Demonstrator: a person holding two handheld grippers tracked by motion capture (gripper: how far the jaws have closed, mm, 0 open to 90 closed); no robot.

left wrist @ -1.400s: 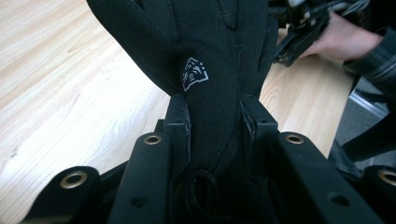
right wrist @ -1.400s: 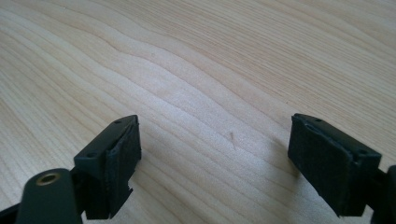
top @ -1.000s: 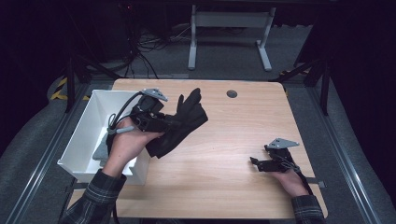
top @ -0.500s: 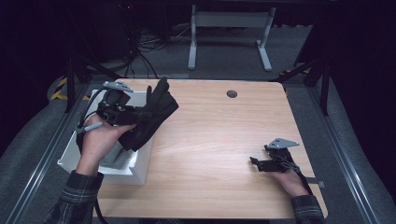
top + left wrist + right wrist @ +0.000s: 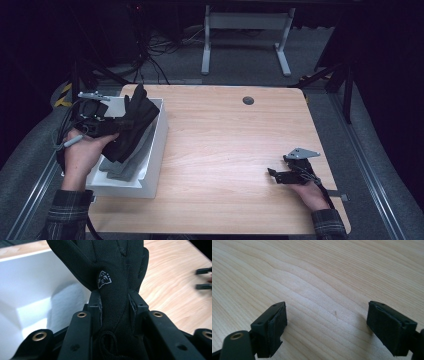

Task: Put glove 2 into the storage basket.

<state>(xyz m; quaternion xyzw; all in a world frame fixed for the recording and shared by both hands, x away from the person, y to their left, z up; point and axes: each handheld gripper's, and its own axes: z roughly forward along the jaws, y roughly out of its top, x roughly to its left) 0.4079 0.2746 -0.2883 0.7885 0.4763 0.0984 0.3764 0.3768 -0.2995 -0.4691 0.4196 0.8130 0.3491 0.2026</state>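
Observation:
A black glove (image 5: 131,124) with a small white logo (image 5: 104,279) hangs above the white bin (image 5: 155,150) at the table's left edge. My left gripper (image 5: 111,127) is shut on the glove's cuff; in the left gripper view both pads press the cuff (image 5: 113,307) between them. A grey glove (image 5: 125,165) lies inside the bin under the black one. My right gripper (image 5: 272,174) rests low at the table's right front, jaws wide apart with bare wood between them (image 5: 325,322).
The wooden table (image 5: 230,140) has a round cable hole (image 5: 248,100) near its far edge. A metal desk frame (image 5: 245,35) stands on the floor beyond. Cables lie on the floor at the far left.
My left gripper carried the black glove leftward from over the table to above the white bin. The right gripper stayed still.

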